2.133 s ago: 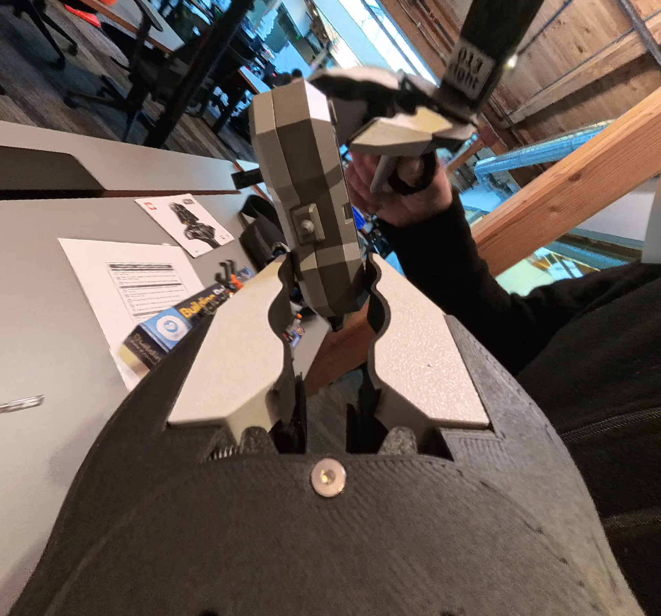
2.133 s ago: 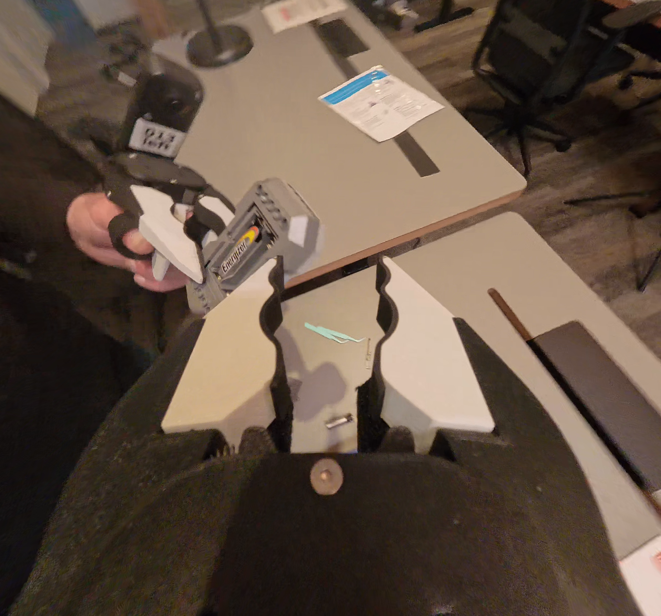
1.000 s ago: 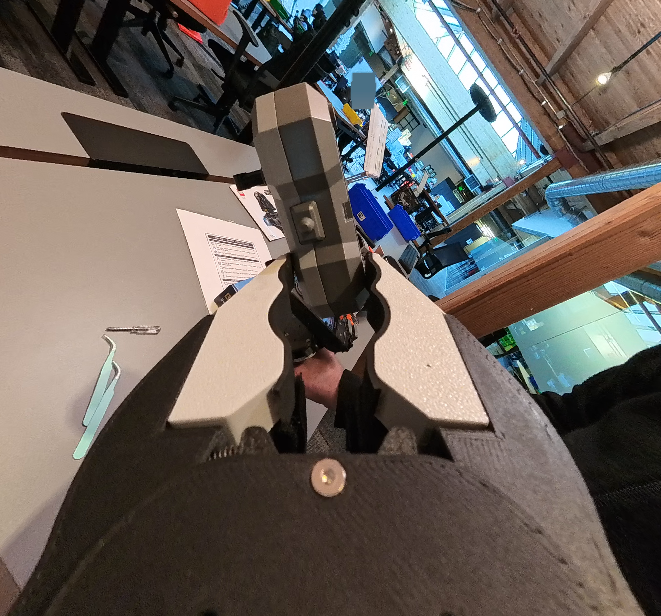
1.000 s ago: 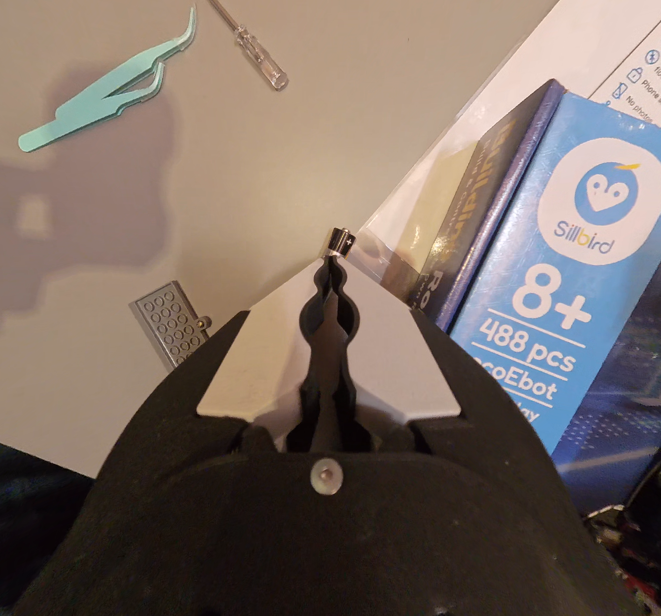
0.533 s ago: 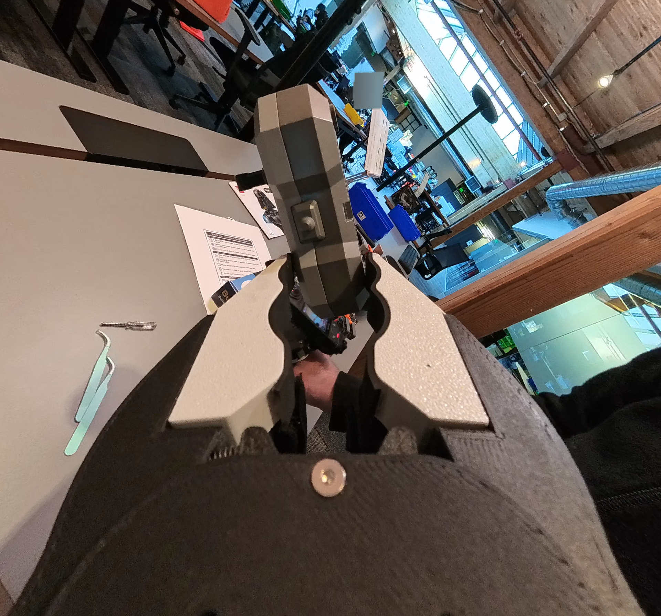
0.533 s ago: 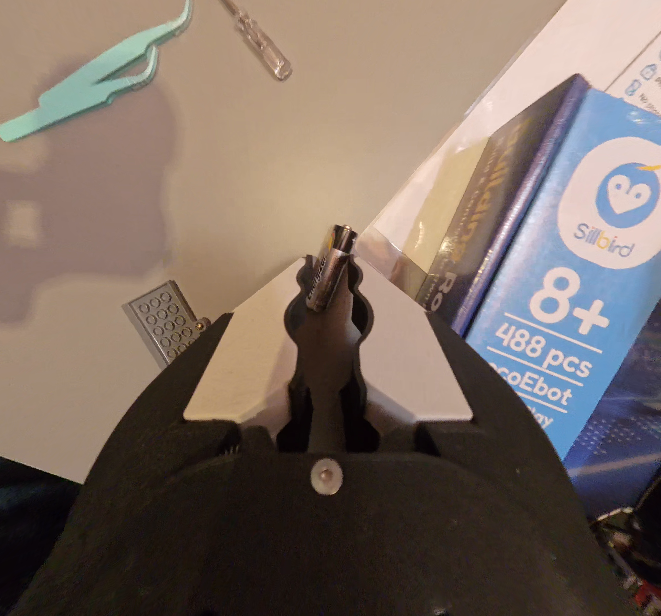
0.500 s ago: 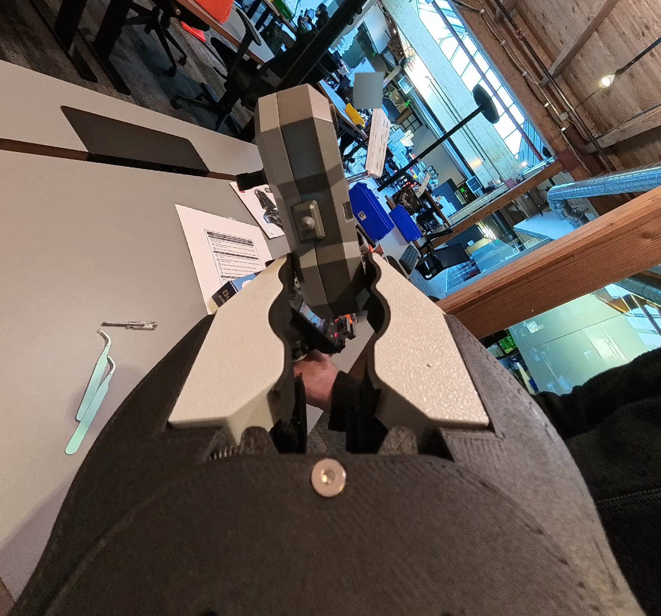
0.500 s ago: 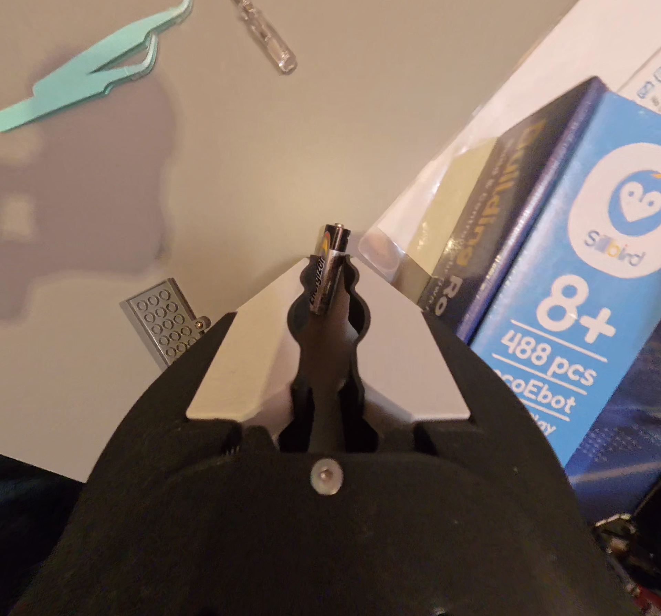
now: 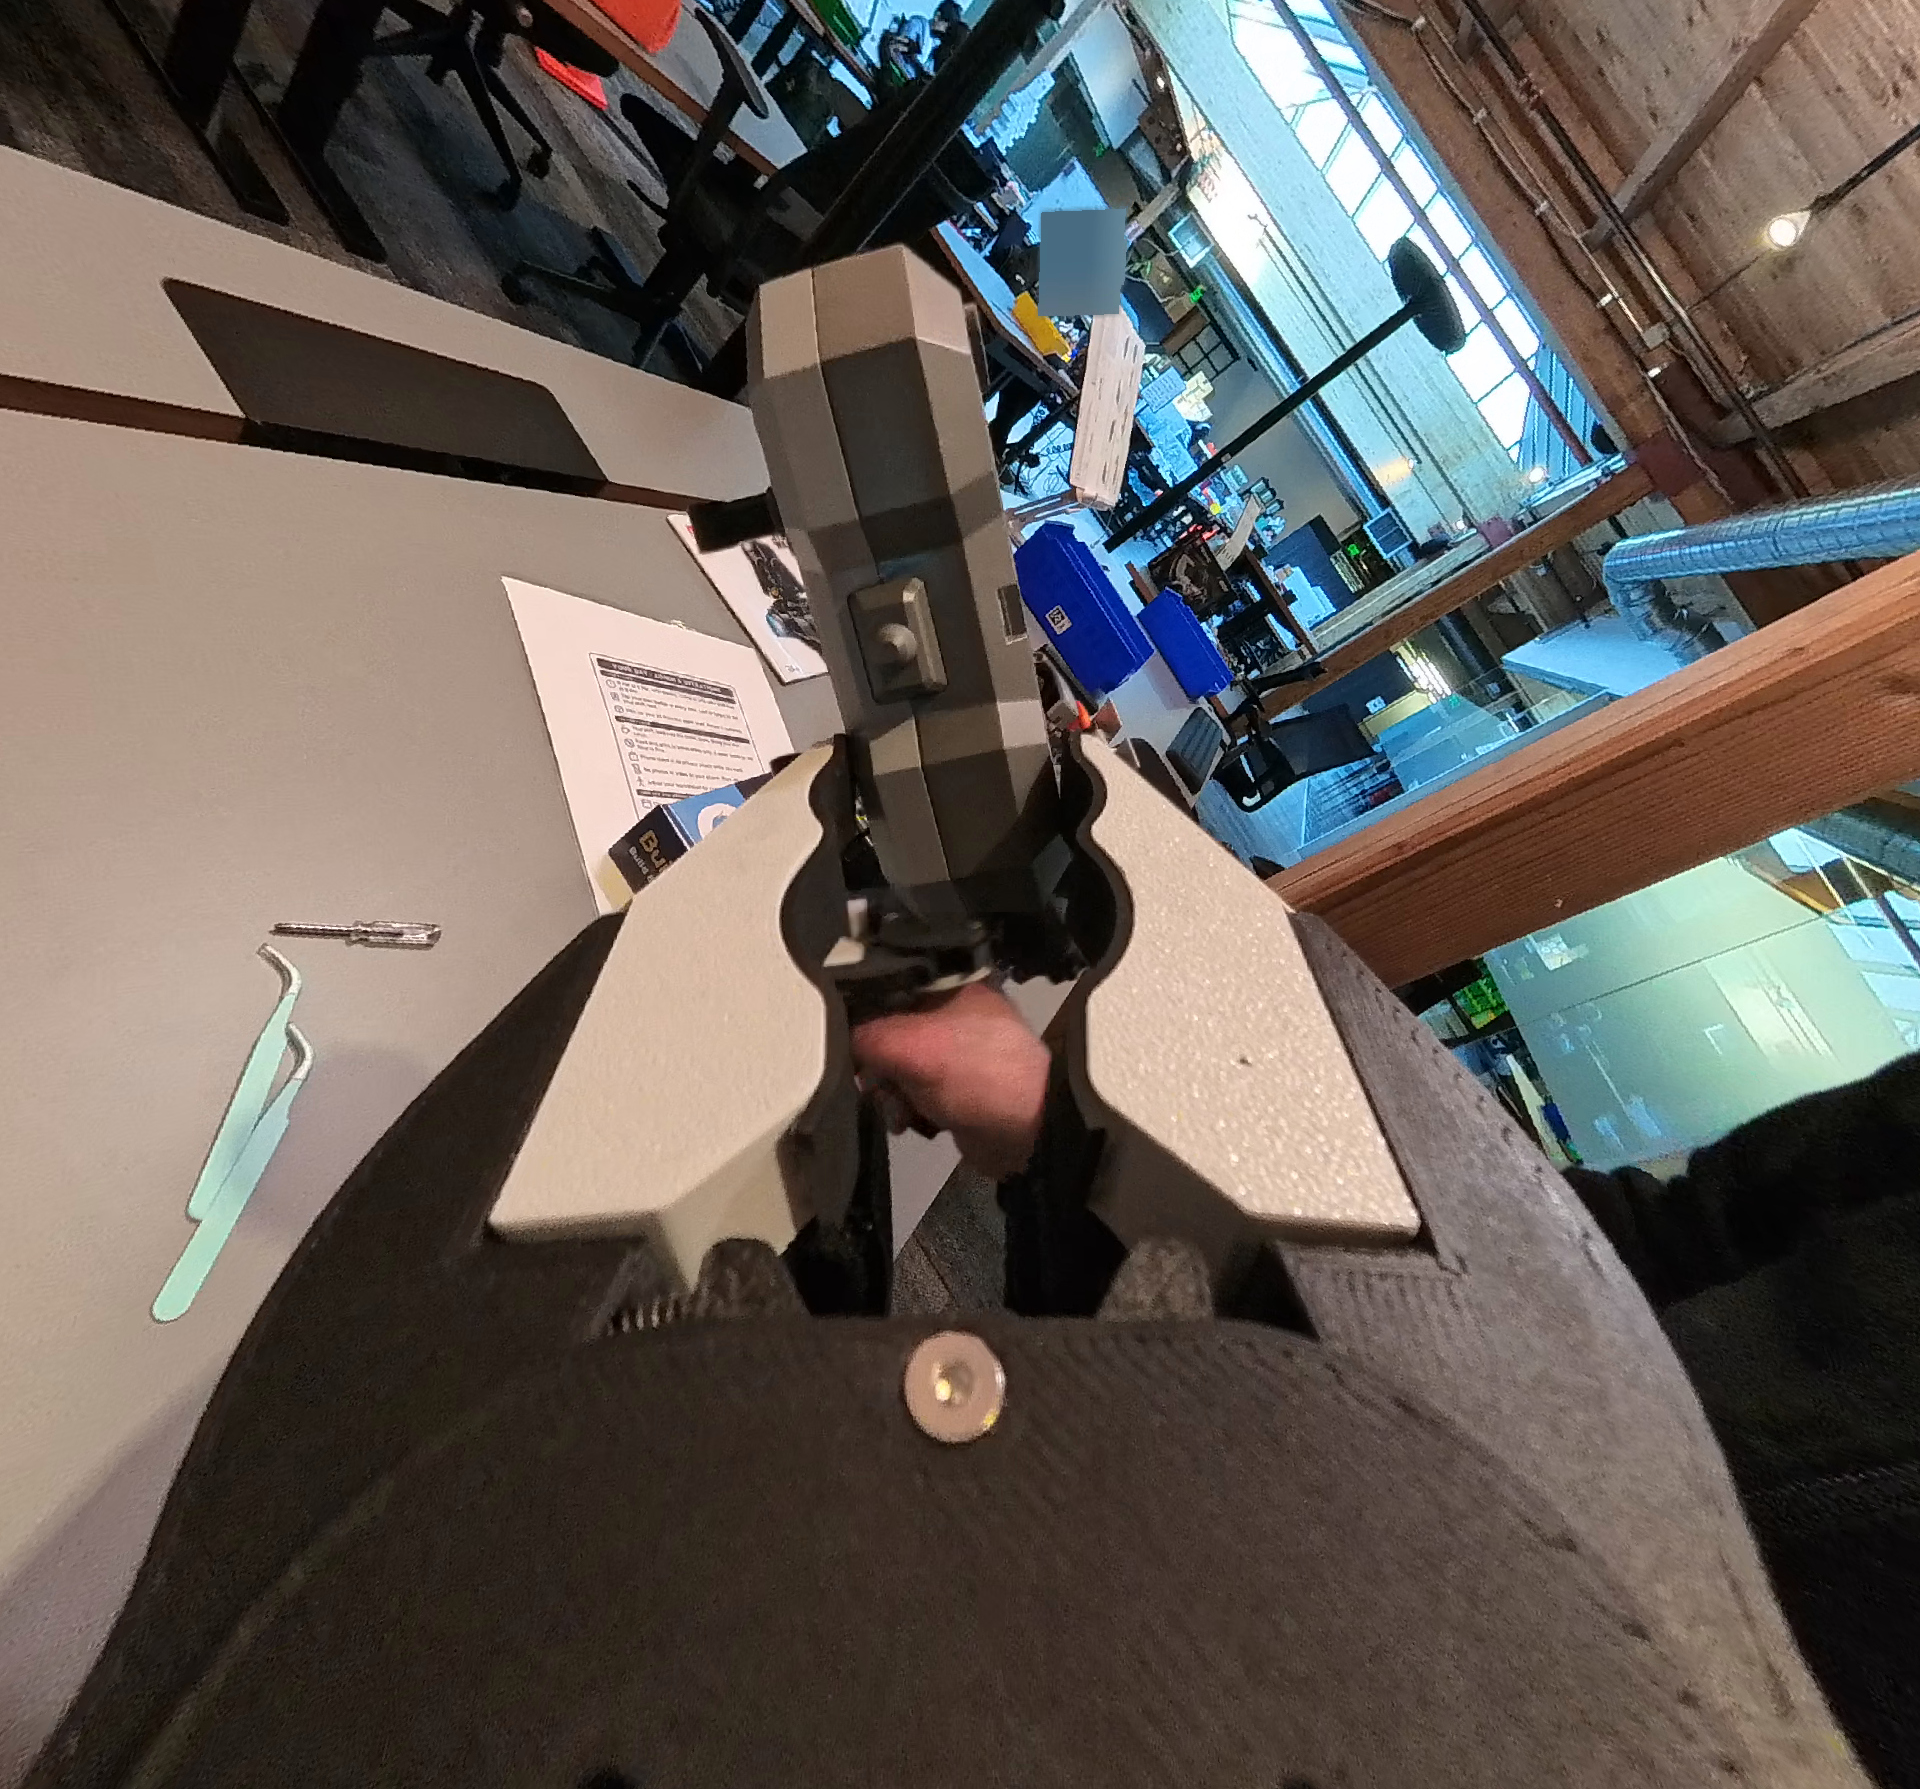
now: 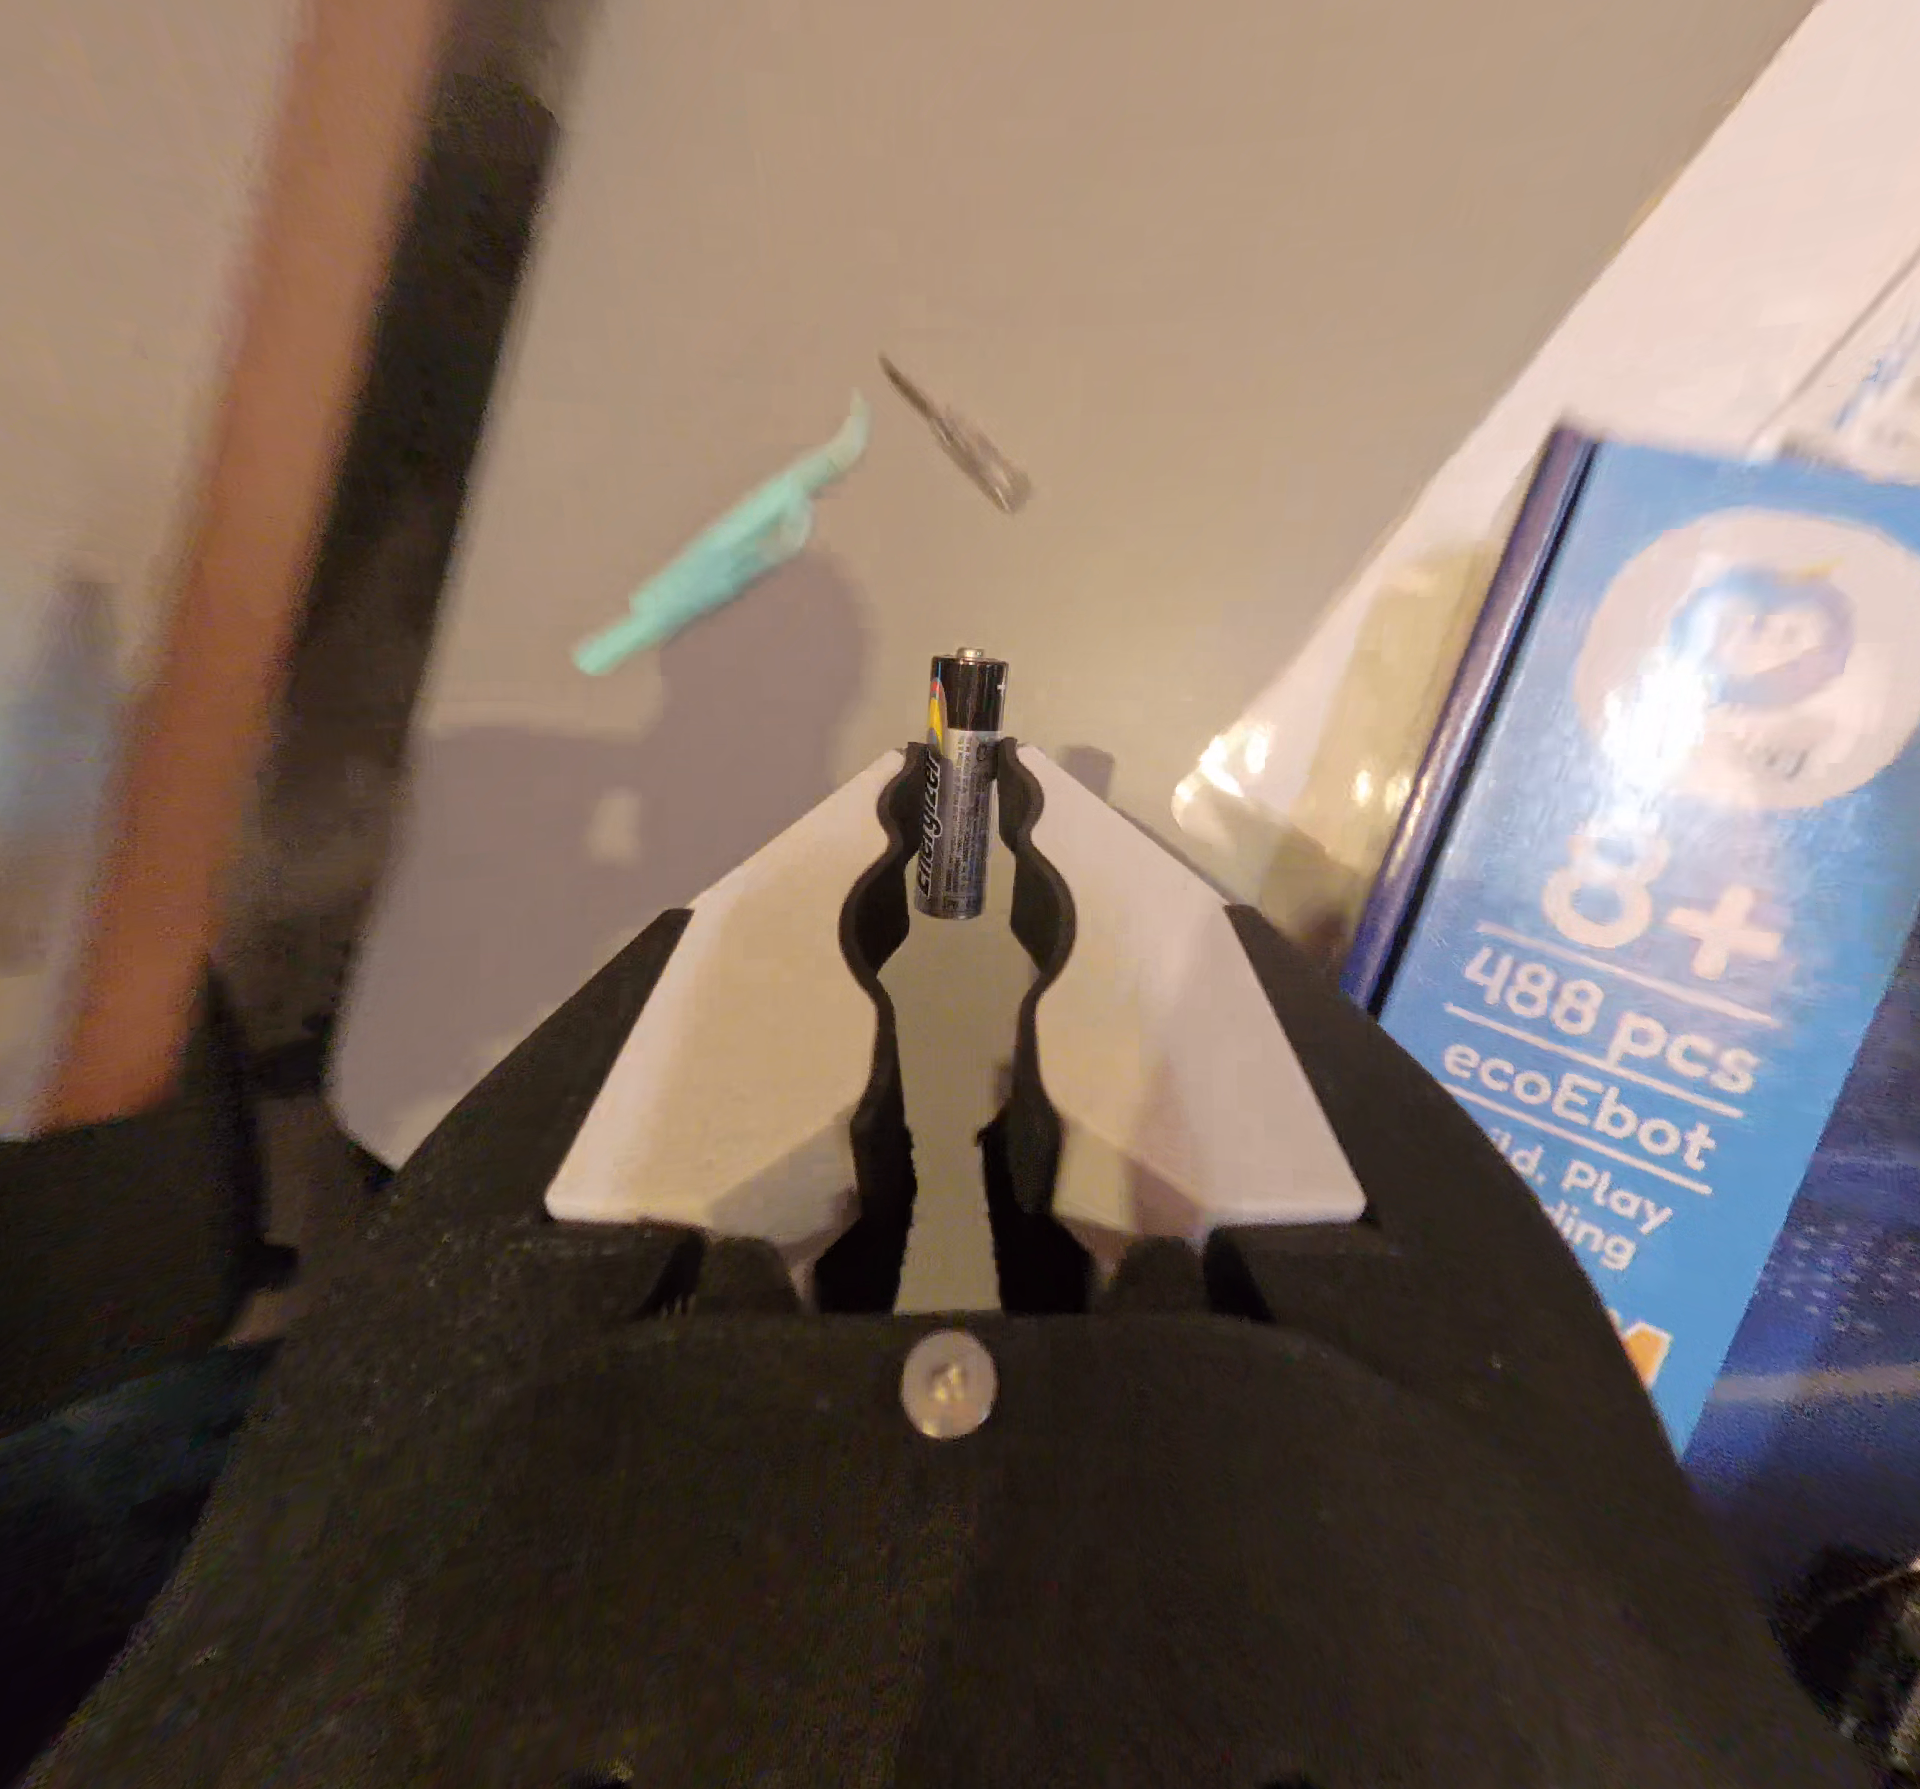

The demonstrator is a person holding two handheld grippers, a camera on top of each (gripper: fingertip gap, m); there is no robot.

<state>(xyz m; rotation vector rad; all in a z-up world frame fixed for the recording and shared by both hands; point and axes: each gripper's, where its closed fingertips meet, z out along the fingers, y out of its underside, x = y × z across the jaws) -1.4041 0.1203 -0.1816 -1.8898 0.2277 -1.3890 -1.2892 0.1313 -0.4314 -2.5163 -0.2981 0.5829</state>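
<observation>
**Both grippers loaded: battery in R, grey block unit in L**

R gripper (image 10: 958,763): tips pinching a small black/silver battery (image 10: 961,783), upright, button end up, top half poking past the tips, held above the grey worktop (image 10: 1143,181). Just right of it, a blue box (image 10: 1662,908) w/ a clear plastic bag (image 10: 1288,804) against its near edge, white sheet under. Farther out on the worktop: teal tweezers (image 10: 727,544), then a small clear-handled screwdriver (image 10: 956,435) beside their tip; both motion-blurred.

L gripper (image 9: 951,804): fingers clamped on the lower end of a grey faceted block-built unit (image 9: 883,544), standing upright, square stud plate on its facing side. Below/behind it a hand (image 9: 951,1064) shows between the fingers. Worktop (image 9: 260,648) at left carries tweezers (image 9: 239,1126), screwdriver (image 9: 358,931), printed sheet (image 9: 644,700), corner of the blue box (image 9: 675,830). Beyond: office chairs, blue bins (image 9: 1081,607), wood beam (image 9: 1610,752).
</observation>
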